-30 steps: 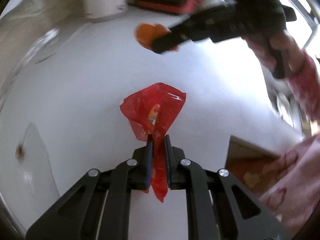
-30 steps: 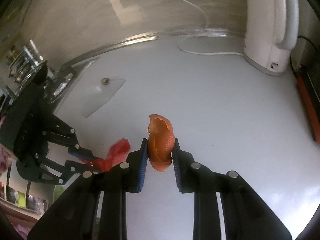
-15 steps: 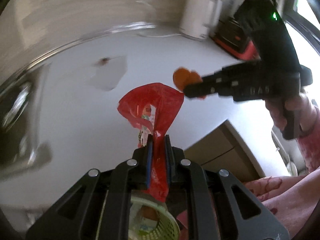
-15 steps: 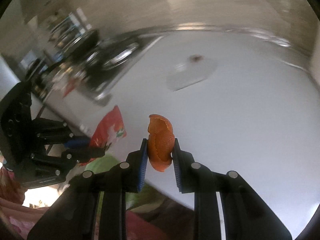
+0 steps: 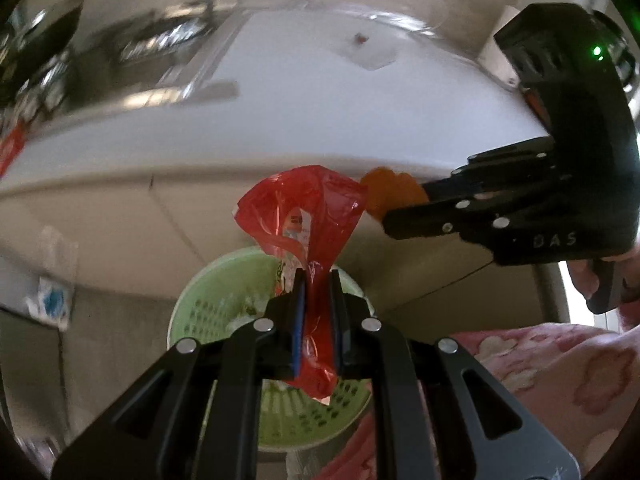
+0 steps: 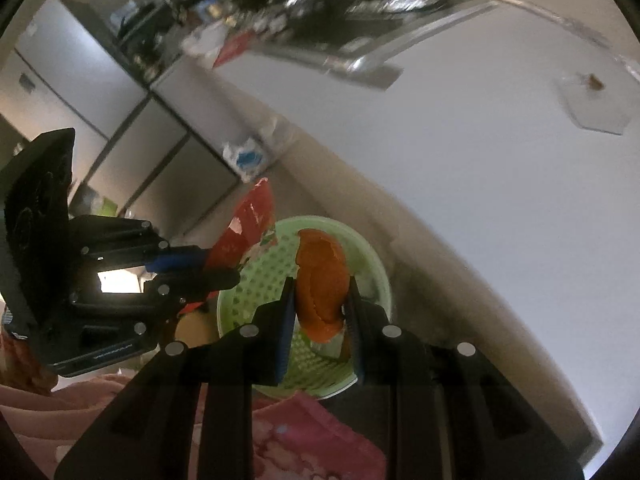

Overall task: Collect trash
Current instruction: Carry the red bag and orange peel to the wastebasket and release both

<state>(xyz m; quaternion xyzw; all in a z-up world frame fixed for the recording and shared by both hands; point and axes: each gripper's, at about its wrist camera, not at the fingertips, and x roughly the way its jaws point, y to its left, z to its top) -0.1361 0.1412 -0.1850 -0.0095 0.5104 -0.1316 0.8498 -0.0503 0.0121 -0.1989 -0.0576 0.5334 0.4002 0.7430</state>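
Note:
My left gripper (image 5: 317,280) is shut on a crumpled red plastic wrapper (image 5: 308,216), which hangs above a pale green perforated bin (image 5: 200,304) standing on the floor below the counter edge. My right gripper (image 6: 319,288) is shut on a piece of orange peel (image 6: 320,284), also over the green bin (image 6: 360,248). In the left wrist view the right gripper (image 5: 404,208) comes in from the right with the orange peel (image 5: 388,192) beside the wrapper. In the right wrist view the left gripper (image 6: 224,268) holds the red wrapper (image 6: 248,224) at the bin's left rim.
A white countertop (image 5: 320,112) runs behind, with a clear plastic sheet (image 6: 592,108) carrying a small brown scrap. Cabinet fronts (image 5: 100,232) drop below the counter edge. A stove and clutter (image 6: 320,4) lie at the far end. A person's pink patterned clothing (image 5: 540,380) fills the lower right.
Both grippers have swung off the countertop and now hang over the green bin by the cabinets, still holding the wrapper and the peel. The views have rolled.

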